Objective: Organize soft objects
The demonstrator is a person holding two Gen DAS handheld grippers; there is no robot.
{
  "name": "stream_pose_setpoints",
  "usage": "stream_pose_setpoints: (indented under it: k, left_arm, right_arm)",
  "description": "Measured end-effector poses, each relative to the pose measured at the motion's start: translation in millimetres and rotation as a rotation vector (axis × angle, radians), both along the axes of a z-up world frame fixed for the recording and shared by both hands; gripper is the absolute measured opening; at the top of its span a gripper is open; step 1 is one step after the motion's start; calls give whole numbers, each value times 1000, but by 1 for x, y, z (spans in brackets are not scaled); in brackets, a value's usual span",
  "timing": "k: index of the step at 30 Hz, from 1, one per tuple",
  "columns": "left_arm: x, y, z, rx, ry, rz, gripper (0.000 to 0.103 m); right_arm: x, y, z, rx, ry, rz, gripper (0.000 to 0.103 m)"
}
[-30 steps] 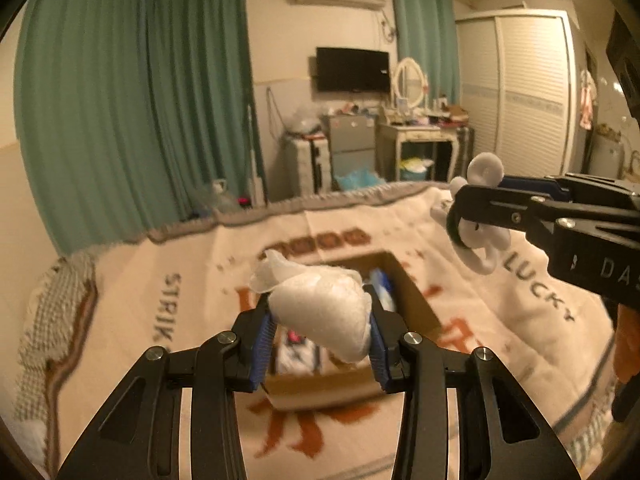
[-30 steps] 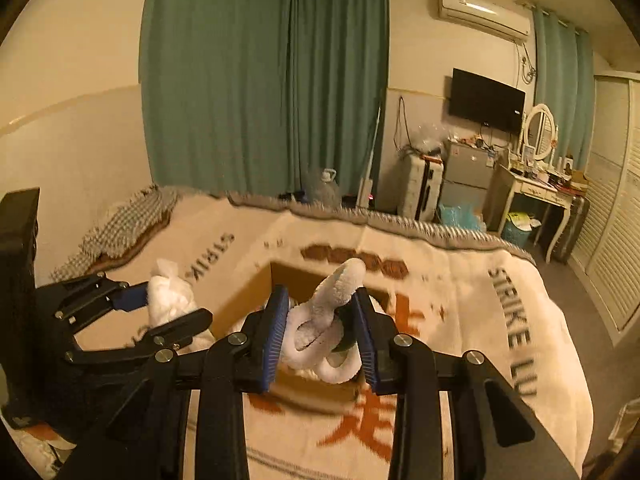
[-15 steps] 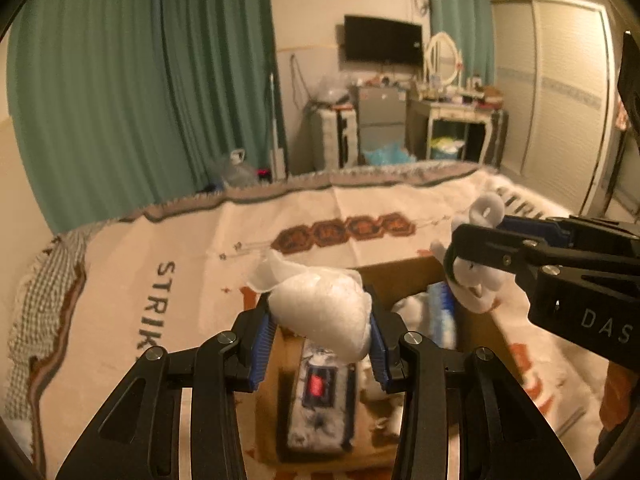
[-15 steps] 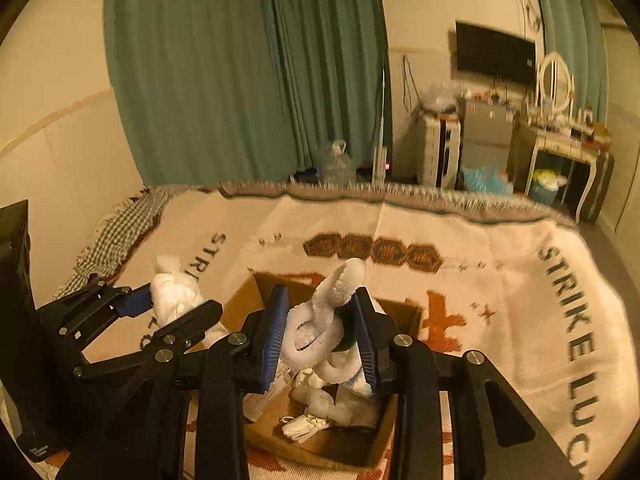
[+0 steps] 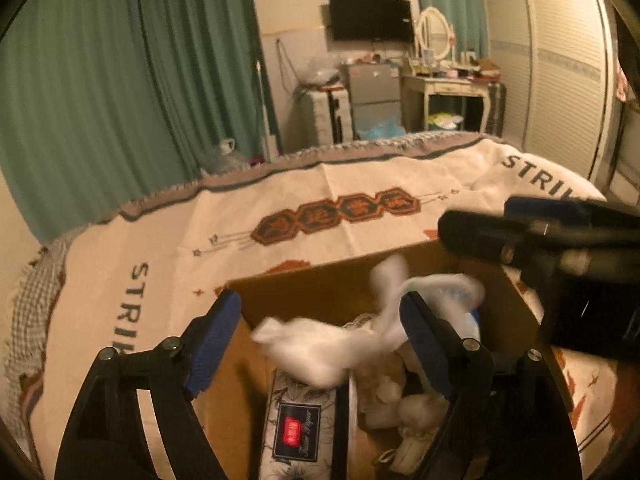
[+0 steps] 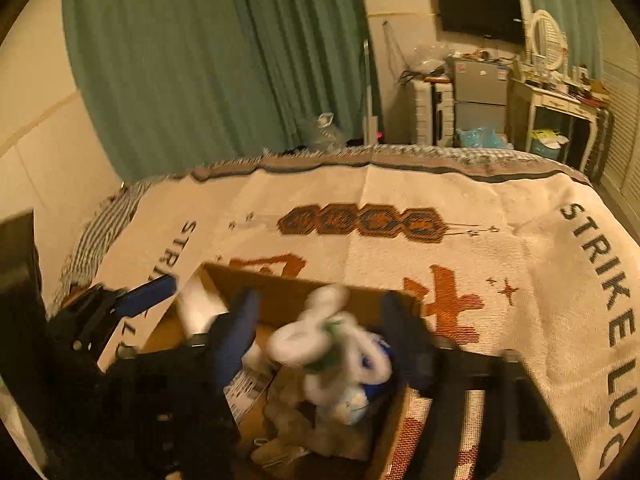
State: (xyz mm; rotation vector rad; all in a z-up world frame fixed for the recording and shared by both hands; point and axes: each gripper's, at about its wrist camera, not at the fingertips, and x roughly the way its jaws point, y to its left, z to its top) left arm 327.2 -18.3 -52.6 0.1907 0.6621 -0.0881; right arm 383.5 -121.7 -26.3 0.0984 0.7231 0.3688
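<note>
An open cardboard box (image 5: 320, 284) (image 6: 288, 296) sits on the blanket-covered bed. My left gripper (image 5: 320, 320) is open above it; a white soft bundle (image 5: 320, 350) falls, blurred, between its blue pads into the box. My right gripper (image 6: 320, 324) is open too; a white looped plush (image 6: 332, 336) drops, blurred, between its pads. The right gripper also shows at the right of the left wrist view (image 5: 540, 236). The left gripper shows at the left of the right wrist view (image 6: 132, 300). The box holds a patterned tissue pack (image 5: 296, 428) and several pale soft items (image 5: 400, 400).
The cream blanket (image 6: 400, 248) with orange patterns and dark lettering covers the bed around the box. Green curtains (image 5: 120, 80), a TV, a small fridge, a dressing table and a white wardrobe stand beyond the far bed edge.
Both grippers have moved down over the box and opened. The white bundle has left the left gripper and the looped plush has left the right gripper; both are falling into the box.
</note>
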Motion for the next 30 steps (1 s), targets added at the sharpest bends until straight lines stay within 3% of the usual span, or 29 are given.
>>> stream_pose_setpoints:
  k: [5,15,17,18,20,23,25,30]
  left_arm:
    - [-21,1,27,10,-25,18,83]
    - [-123,20,144,-86,-217,61,83]
    - [-147,22,162,-84,-266,69,86]
    - [-158,23,169,-83,-287,75,95]
    - [-182,27,181,-87,-337,81,96]
    - [-202,31,187,-93,-364,89,96]
    - [-213,35,188,-107,-369,88,96]
    - [-237,39,180,-100,-425,109,96]
  right_arm:
    - [-15,-14,23,6,-37,-28,69]
    - [-108,-32,129,-66,-143,-84,73]
    - [-135,-36,151,-68,-167,-86,76]
    - [-144,-37,158,-69,-176,-88,77]
    - [-170,-39,176,-75,-205,-89,78]
    - [-204,-42,194,-81,-248,-83,86]
    - [-220,-42,200,-92,-275,-77,103]
    - [-252,-40,197,-104,-343,-72,103]
